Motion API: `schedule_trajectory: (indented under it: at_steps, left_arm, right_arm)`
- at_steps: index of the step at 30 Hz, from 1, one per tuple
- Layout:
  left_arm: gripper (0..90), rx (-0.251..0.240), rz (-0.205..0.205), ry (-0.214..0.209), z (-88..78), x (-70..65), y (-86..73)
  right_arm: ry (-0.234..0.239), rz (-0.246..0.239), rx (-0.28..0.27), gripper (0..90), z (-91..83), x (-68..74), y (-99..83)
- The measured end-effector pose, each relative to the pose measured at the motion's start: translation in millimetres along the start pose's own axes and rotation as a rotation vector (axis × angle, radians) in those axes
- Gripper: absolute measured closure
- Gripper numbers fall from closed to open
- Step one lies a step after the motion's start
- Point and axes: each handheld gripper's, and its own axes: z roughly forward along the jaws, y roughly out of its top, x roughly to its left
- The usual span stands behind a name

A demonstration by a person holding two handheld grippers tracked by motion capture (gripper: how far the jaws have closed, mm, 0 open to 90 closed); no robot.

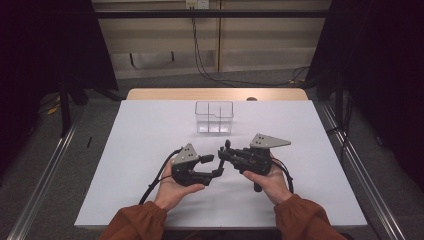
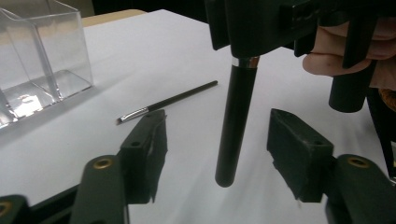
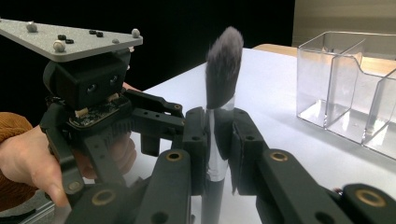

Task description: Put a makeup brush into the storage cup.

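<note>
Both forearms, in rust-brown sleeves, are brought in from the near edge and held close together. The left gripper (image 1: 218,165) is cradled from below in an upturned palm, its jaws parted and pressing on nothing. The right gripper (image 1: 223,151) is held with jaws clamped shut, facing the left.

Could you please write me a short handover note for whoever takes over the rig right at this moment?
Right gripper: shut on the makeup brush, clamped at its silver ferrule, bristles up, handle hanging down.
Left gripper: open, pads either side of the brush handle without touching it; it looks like the brush has passed to the right.
A thin black brush lies on the white table, beyond the left gripper.
The clear divided organizer stands at the far middle of the table and looks empty.
Done: brush handed over, by the look of it.
Left, probably: put the held brush in the organizer, then the thin one.
</note>
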Motion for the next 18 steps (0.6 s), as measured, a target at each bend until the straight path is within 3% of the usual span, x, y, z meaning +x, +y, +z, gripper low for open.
schedule_trajectory:
  at_steps: [7, 11, 14, 18]
  left_arm:
    - [23.7, -0.008, -0.001, 0.002, -3.4, -0.7, 1.8]
    - [15.6, -0.011, 0.007, 0.032, -6.6, -0.2, 2.7]
    - [9.7, -0.007, -0.009, 0.046, -9.9, 0.3, 3.6]
    - [6.8, -0.008, -0.012, 0.059, -17.0, -0.3, 4.2]
  right_arm:
    - [0.003, 0.002, -0.008, 78.9, -4.0, -2.2, 1.7]
    - [0.003, 0.009, -0.006, 78.9, -5.6, -3.7, 2.1]
    - [0.003, 0.010, -0.004, 78.9, -6.8, -4.5, 2.4]
    - [-0.002, 0.010, -0.005, 78.9, -9.5, -5.7, 2.9]
